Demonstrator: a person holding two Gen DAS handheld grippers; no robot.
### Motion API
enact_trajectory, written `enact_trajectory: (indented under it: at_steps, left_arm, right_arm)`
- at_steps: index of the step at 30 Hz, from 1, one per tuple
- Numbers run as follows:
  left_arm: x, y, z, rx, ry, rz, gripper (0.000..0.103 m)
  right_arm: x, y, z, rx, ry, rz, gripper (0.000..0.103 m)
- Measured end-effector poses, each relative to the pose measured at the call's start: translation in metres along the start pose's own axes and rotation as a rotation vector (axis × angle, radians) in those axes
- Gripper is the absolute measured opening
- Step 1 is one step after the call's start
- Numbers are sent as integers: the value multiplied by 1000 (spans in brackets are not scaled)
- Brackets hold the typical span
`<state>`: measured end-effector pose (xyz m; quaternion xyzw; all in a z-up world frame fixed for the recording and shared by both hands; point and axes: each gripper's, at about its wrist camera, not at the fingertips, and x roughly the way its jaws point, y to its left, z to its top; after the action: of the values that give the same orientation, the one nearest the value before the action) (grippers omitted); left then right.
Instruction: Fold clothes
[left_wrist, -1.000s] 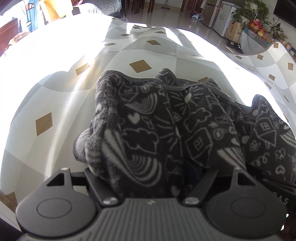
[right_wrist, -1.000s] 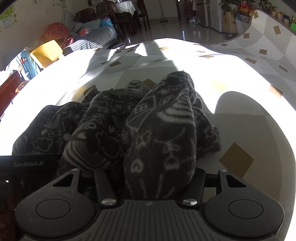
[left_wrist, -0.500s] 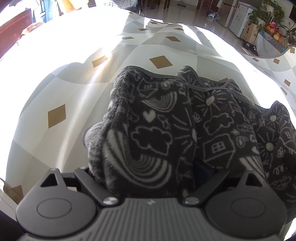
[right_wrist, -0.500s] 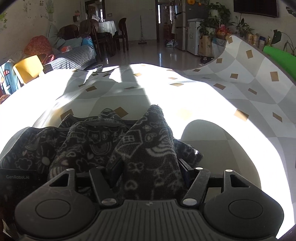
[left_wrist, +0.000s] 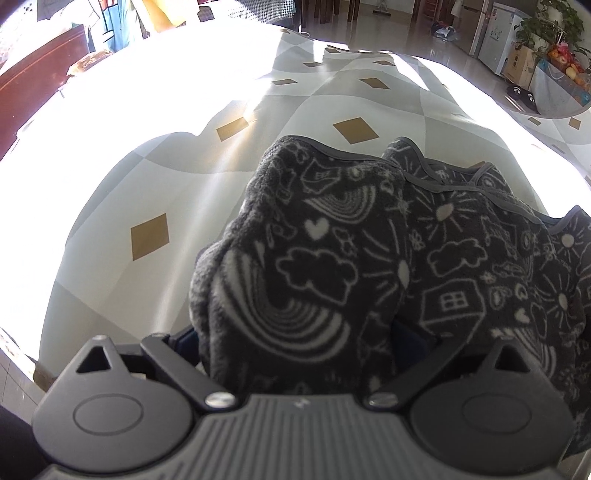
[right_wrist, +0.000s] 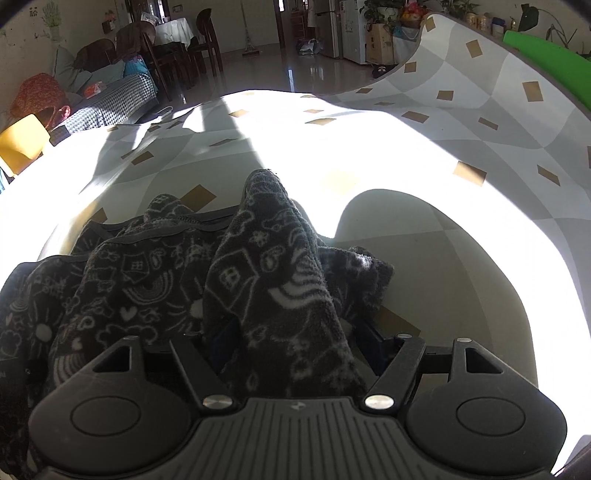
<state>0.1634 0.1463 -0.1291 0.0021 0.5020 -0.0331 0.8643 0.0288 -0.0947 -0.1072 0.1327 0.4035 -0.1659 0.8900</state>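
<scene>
garment (left_wrist: 369, 266): dark grey fleece, white doodles of rainbows, clouds, hearts, houses | tablecloth (left_wrist: 177, 177): grey-white checks, tan diamonds

Sunlit checkered tablecloth (left_wrist: 155, 192) (tan diamonds) under a crumpled dark fleece garment (left_wrist: 332, 258)

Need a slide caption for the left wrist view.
Left hand-held gripper, jaws just opening, straddles a bunched dark fleece garment on the diamond-patterned cloth.

One dark fleece garment (left_wrist: 332, 266) lies on one patterned cloth (left_wrist: 147, 184), one gripper at each end.
</scene>
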Motion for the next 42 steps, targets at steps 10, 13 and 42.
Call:
enact_trajectory:
  at_steps: [10,13,42]
  left_arm:
    - [15,7,4,-80,68,-55,103]
    - [19,11,5,-117,89,-75,103]
    - [9,-18,2,21,39,-174,101]
  right_arm:
    - [17,2,-2,15,1,32,83]
    - [19,2,-3,4,-5,32,84]
    - [23,52,-22,-211,36,402,46]
